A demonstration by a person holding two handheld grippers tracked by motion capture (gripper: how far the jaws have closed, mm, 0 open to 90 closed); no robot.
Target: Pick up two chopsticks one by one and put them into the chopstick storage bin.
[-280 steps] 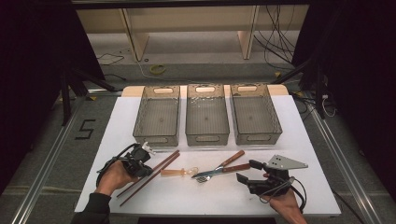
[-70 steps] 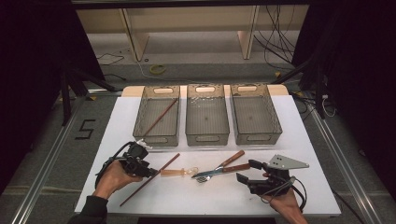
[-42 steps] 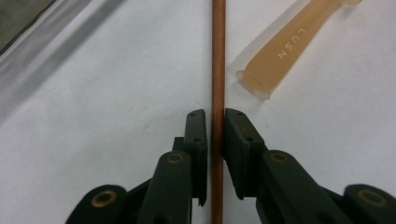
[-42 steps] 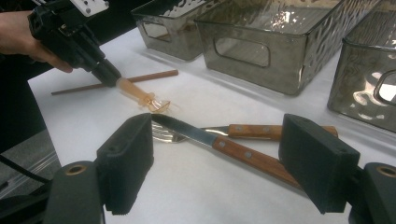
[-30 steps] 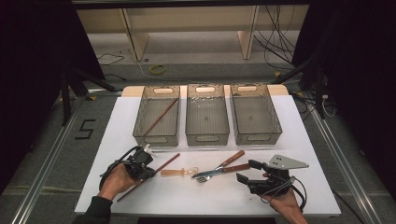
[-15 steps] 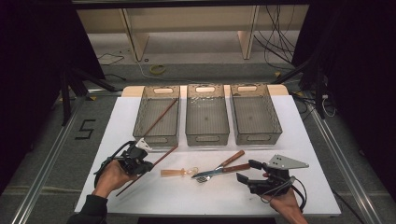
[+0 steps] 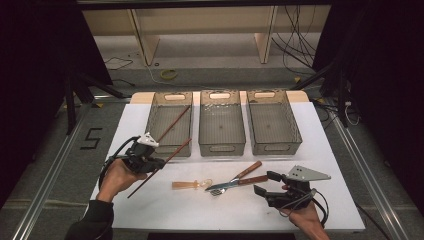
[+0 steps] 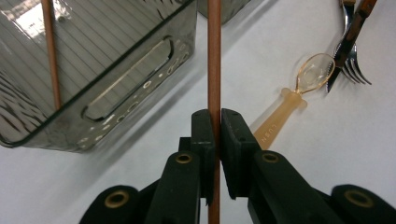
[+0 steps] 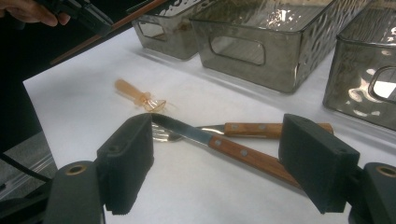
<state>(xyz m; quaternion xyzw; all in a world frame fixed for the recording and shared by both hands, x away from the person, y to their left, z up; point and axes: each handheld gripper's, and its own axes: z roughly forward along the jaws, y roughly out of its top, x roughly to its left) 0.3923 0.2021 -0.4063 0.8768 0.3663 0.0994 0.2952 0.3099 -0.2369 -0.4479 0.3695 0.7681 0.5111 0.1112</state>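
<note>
My left gripper point(image 7: 158, 163) is shut on a brown chopstick point(image 7: 175, 152) and holds it slanted above the white table, its far tip by the front edge of the left bin point(image 7: 153, 116). In the left gripper view the pads point(image 8: 203, 128) pinch the chopstick point(image 8: 214, 56) near its middle. A second chopstick point(image 7: 173, 122) leans inside that bin. My right gripper point(image 7: 264, 183) rests near the table's front right, open, with nothing between its jaws. In the right gripper view a wooden-handled knife point(image 9: 243, 151) and fork point(image 9: 261, 127) lie just beyond my right gripper point(image 9: 222, 158).
Three grey see-through bins stand in a row at the back: left, middle point(image 7: 222, 145) and right point(image 7: 295, 125). An amber plastic spoon point(image 7: 192, 185) lies on the table point(image 7: 170, 212) left of the knife point(image 7: 247, 180) and fork point(image 7: 220, 189).
My left gripper has risen with the chopstick, lifting it off the table towards the left bin. The right gripper has stayed put.
</note>
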